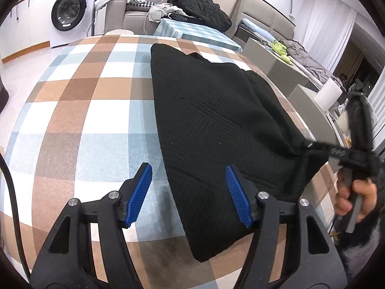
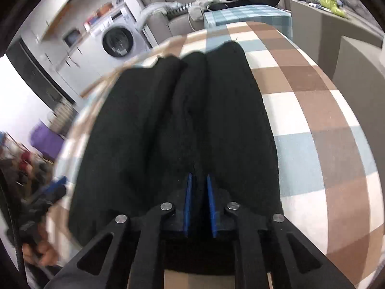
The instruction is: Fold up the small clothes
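A black knitted garment (image 1: pixel 211 120) lies lengthwise on the checked tablecloth (image 1: pixel 79 110). My left gripper (image 1: pixel 188 167) hovers open over the garment's near left edge. One blue pad is over the cloth, the other over the tablecloth, and nothing is gripped. In the left wrist view my right gripper (image 1: pixel 310 144), held by a hand (image 1: pixel 356 192), pinches the garment's near right corner and pulls it taut. In the right wrist view the right gripper (image 2: pixel 199 177) has its blue pads close together on a ridge of the black garment (image 2: pixel 144 120). The left gripper (image 2: pixel 55 187) shows blurred at the left edge.
Behind the table are a washing machine (image 1: pixel 68 12) and a sofa (image 1: pixel 134 12) with piled clothes and a black bag (image 1: pixel 199 7). A second table with a blue checked cloth (image 1: pixel 192 33) stands beyond the far edge. Grey furniture (image 1: pixel 269 57) flanks the right side.
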The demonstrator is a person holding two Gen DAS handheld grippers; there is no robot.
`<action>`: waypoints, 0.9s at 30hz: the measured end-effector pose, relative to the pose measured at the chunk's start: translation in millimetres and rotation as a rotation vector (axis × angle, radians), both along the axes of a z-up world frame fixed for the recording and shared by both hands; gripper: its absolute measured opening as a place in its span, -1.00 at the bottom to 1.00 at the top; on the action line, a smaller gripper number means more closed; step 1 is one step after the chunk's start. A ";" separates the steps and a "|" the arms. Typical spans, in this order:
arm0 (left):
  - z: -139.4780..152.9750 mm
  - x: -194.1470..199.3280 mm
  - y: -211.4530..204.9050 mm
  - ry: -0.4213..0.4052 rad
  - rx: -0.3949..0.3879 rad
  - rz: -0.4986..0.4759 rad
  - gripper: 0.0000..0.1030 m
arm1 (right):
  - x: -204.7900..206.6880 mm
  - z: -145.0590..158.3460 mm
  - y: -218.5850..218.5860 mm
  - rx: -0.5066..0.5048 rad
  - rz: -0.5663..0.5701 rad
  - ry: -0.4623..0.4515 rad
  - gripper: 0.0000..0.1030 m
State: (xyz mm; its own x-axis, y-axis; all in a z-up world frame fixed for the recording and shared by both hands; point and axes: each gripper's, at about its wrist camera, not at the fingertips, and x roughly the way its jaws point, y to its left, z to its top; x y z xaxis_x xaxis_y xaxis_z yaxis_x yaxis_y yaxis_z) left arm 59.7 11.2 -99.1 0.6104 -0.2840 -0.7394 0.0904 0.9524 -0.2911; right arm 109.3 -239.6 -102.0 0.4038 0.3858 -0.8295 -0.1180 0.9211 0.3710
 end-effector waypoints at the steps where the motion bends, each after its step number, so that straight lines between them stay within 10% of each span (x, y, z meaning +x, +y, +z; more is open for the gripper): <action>1: 0.4 -0.3 -1.4 -0.002 -0.002 -0.007 0.18 | -4.0 7.8 -1.4 -0.004 -0.006 -0.028 -0.26; 12: -9.6 -20.0 -47.7 -0.009 0.047 -0.191 0.18 | 14.7 20.8 65.6 0.072 0.187 0.009 0.04; 15: -12.4 -25.4 -50.8 -0.003 0.051 -0.209 0.18 | 29.2 0.9 71.9 0.044 0.180 0.051 -0.73; 20: -11.2 -26.5 -46.4 -0.008 0.020 -0.216 0.21 | 23.6 57.8 70.1 0.184 0.231 -0.178 -0.82; 27: -13.0 -26.2 -44.3 0.008 0.024 -0.213 0.21 | 23.5 8.8 45.2 0.170 0.148 0.040 -0.48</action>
